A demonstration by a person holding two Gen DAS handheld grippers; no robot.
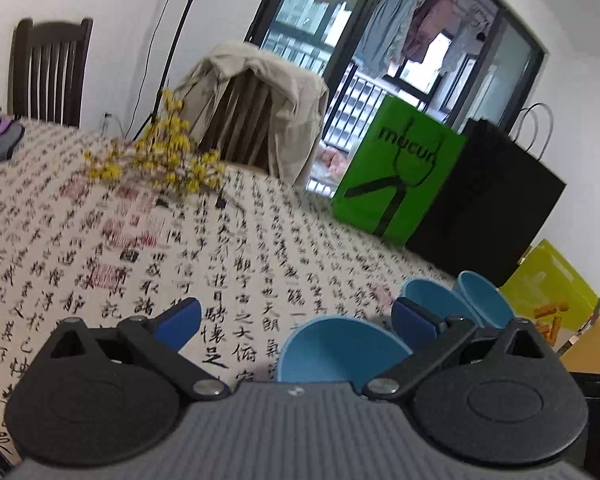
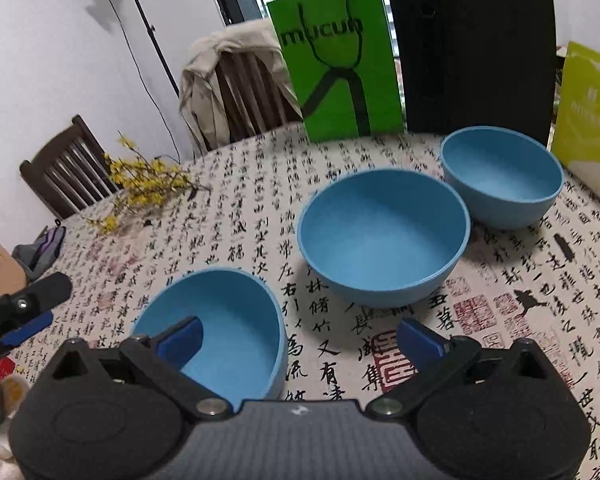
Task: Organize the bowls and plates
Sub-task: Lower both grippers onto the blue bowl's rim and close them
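While both grippers gape, 3 bowls [image 2: 384, 236] upright.

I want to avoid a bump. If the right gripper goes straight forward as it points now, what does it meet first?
Probably the middle blue bowl. The right gripper is open, with the near bowl by its left finger; that rim may be touched first, as depth is unclear.

We see three empty blue bowls upright on the tablecloth: near bowl [image 2: 224, 328], middle bowl [image 2: 384, 236], far bowl [image 2: 502, 176], apart in a diagonal row.
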